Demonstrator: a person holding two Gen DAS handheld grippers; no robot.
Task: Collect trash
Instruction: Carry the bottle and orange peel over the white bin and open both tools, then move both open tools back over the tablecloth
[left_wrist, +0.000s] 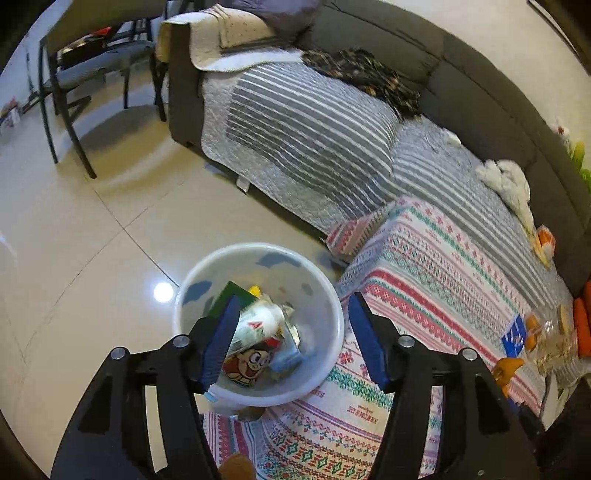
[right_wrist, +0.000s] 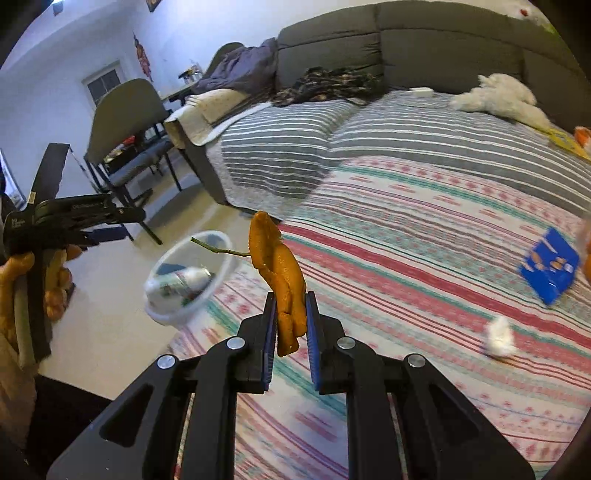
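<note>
The right tool (right_wrist: 290, 325) pinches an orange peel (right_wrist: 280, 273) above the bed, while the left tool (left_wrist: 293, 332) gapes over the white bin (left_wrist: 325, 295).

An orange peel (right_wrist: 282, 280) with a thin stem stands upright at 12 o'clock. The white bin (left_wrist: 328, 295) holds cartons and wrappers, at 10 o'clock from the peel.

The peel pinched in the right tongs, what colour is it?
Orange, with a thin greenish stem. The peel shows best in the right wrist view.
</note>
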